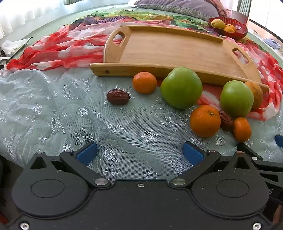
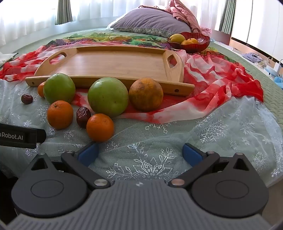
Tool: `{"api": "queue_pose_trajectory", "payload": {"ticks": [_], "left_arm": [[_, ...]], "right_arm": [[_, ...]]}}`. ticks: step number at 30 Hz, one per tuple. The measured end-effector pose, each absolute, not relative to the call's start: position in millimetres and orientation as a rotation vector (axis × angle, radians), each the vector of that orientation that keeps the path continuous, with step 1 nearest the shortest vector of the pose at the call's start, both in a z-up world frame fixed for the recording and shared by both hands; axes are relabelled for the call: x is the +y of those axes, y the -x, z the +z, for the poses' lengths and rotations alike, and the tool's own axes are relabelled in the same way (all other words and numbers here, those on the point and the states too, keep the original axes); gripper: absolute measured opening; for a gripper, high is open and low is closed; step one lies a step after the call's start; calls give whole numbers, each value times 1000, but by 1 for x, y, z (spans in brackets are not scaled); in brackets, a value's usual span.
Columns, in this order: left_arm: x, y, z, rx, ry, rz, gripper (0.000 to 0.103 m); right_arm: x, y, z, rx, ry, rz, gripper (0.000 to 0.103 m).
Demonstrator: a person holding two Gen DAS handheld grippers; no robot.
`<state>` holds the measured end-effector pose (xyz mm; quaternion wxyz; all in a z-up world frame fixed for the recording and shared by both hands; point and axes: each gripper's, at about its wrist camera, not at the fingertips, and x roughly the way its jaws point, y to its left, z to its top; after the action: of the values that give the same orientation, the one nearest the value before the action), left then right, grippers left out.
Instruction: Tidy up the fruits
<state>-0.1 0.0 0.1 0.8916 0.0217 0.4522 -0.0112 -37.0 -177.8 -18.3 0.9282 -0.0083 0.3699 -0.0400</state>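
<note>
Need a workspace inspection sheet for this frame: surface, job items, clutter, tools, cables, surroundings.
Surface: bed under white snowflake lace and a red-white scarf.
Job's things: wooden tray bare; two green apples, three small oranges, one dull large orange and two red dates lie loose in front of it.
Clutter: red bowl holding fruit; crumpled paper.
Grippers: left tool open, empty; right tool open, empty.
Cables: nothing seen.
Surroundings: purple pillow, curtains.
</note>
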Motion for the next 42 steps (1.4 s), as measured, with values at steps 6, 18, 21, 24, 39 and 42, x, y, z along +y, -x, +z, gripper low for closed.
{"api": "queue_pose_trajectory", "payload": {"ticks": [6, 18, 21, 24, 39, 42], "left_arm": [[0, 0, 0, 936, -44, -24, 103], [-1, -1, -1, 930, -48, -23, 103], [-1, 1, 0, 929, -48, -23, 103], [-1, 1, 0, 928, -49, -23, 103], [-1, 1, 0, 927, -49, -23, 103], [-1, 1, 0, 927, -49, -23, 103]], "right_arm": [[-178, 37, -18, 760, 19, -83, 103], [-178, 37, -19, 758, 19, -83, 103], [-178, 37, -19, 757, 19, -83, 103], [-178, 38, -19, 757, 19, -83, 103], [-178, 38, -19, 756, 19, -83, 103], [-178, 38, -19, 755, 20, -83, 103]]}}
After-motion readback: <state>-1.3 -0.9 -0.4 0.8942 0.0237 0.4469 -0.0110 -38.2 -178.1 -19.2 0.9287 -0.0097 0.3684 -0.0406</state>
